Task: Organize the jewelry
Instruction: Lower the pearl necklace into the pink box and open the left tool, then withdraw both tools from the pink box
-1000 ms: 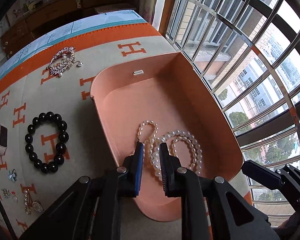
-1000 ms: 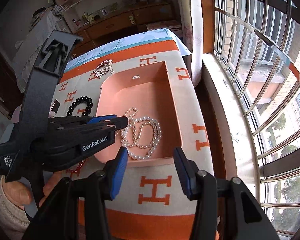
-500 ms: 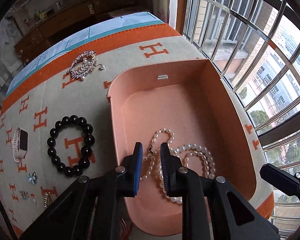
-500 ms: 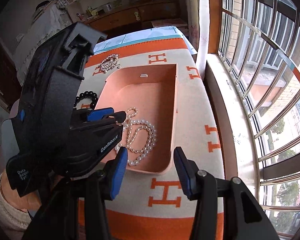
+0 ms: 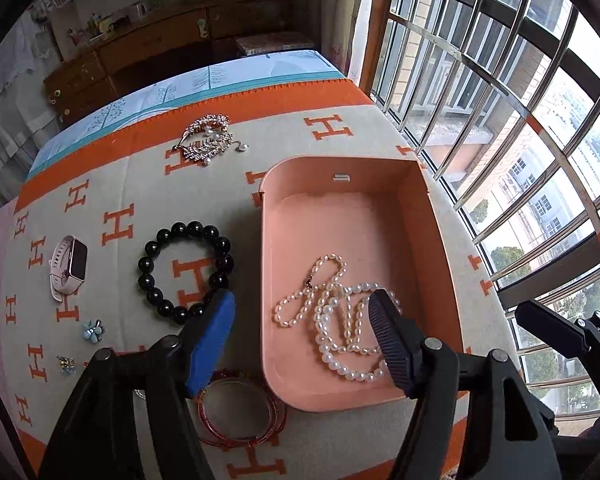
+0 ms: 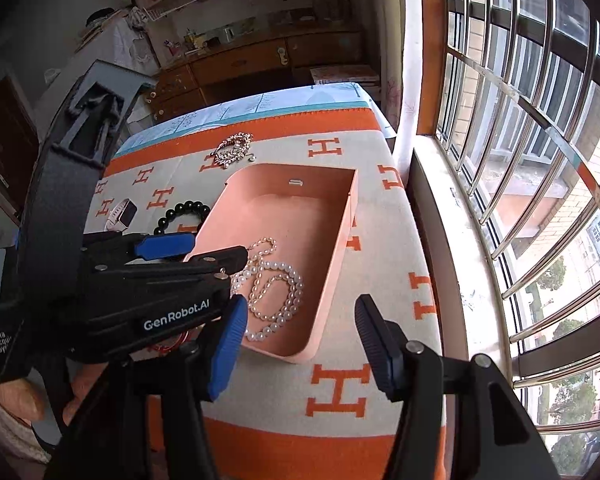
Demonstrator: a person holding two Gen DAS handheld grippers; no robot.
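A white pearl necklace (image 5: 340, 320) (image 6: 276, 292) lies coiled in the near end of the pink tray (image 5: 340, 224) (image 6: 292, 216). My left gripper (image 5: 300, 300) (image 6: 220, 246) hovers above it. Its jaws are opening wide, with nothing between the pads. My right gripper (image 6: 300, 308) hangs over the tray's near rim. Its jaws are also opening, and nothing is between them. On the cloth left of the tray lie a black bead bracelet (image 5: 146, 266) (image 6: 184, 208), red bangles (image 5: 240, 442), a white smartwatch (image 5: 70, 266) (image 6: 122, 212) and a rhinestone piece (image 5: 208, 138) (image 6: 234, 146).
A blue flower earring (image 5: 93, 330) and small studs (image 5: 66, 364) sit near the cloth's left edge. The orange H-patterned cloth (image 6: 340, 396) covers the table. A barred window (image 6: 520, 160) runs along the right side. A person's hand (image 6: 20, 396) holds the left gripper.
The left gripper's jaws went from nearly shut beside the pearls to wide open, and it rose and drew back. The necklace stays in the tray. The right jaws widened slightly.
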